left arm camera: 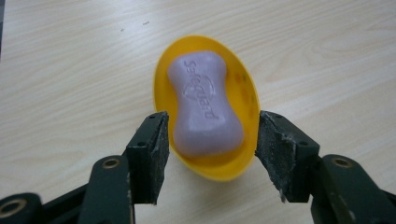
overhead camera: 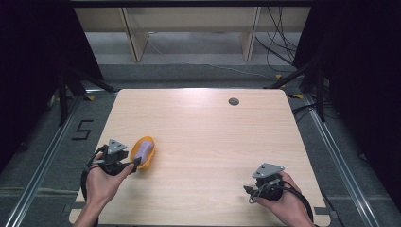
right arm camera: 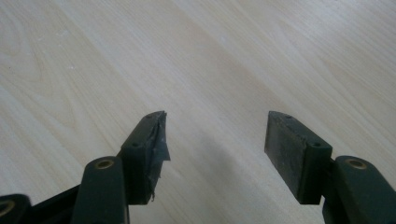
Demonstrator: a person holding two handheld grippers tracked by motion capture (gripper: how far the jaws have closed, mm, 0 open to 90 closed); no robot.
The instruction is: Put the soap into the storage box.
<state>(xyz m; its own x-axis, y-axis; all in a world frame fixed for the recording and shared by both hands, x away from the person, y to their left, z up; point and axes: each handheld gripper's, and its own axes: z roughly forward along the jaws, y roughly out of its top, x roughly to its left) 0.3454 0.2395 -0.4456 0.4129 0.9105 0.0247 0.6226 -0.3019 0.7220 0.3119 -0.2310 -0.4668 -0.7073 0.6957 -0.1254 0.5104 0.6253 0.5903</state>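
A yellow oval soap dish (left arm camera: 243, 88) lies flat on the wooden table (overhead camera: 203, 132) near its left edge, with a purple bar of soap (left arm camera: 203, 107) lying in it. From above, the dish (overhead camera: 150, 159) and the soap (overhead camera: 142, 150) sit just right of my left gripper (overhead camera: 135, 161). That left gripper (left arm camera: 210, 140) straddles the near end of the dish, a pad on each side, with a thin gap at the left pad. My right gripper (right arm camera: 215, 135) is open over bare wood at the table's front right (overhead camera: 265, 182).
A round cable hole (overhead camera: 233, 101) sits near the table's far edge. Beyond the table are wooden shelf legs (overhead camera: 135, 42) and loose cables (overhead camera: 279, 52) on the floor. Dark curtains stand on both sides.
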